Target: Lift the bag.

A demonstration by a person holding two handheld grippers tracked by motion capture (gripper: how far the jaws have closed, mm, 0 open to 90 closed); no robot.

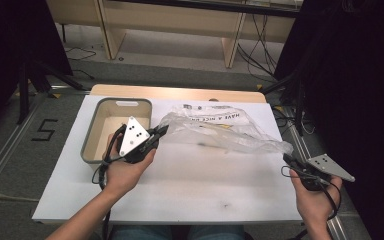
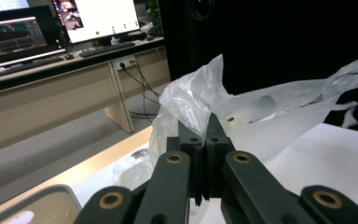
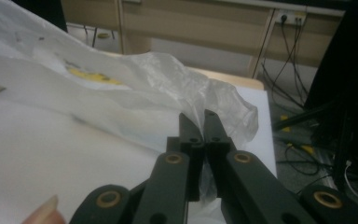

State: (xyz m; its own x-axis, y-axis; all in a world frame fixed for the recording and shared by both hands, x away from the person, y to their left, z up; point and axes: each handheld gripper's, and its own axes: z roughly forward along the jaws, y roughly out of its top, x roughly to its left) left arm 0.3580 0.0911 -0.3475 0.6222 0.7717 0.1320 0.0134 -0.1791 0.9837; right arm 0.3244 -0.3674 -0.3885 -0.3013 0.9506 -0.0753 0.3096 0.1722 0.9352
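White table (image 1: 180, 190): both grippers pinch plastic bag (image 1: 220, 127) printed "HAVE A NICE".

The worktop (image 1: 190, 185) is white on top, with a pale wood strip showing along its far edge. The plastic bag (image 1: 220, 131) is clear and milky, printed with black lettering and a small yellow mark. The bin (image 1: 91, 131) has a grey outer rim and a cream inside. Both the left tool (image 1: 163, 131) and the right tool (image 1: 286, 159) are black with brass-coloured rivets, each topped by a grey three-cornered plate dotted with black. The floor (image 1: 10, 150) is grey, marked with a black "5".
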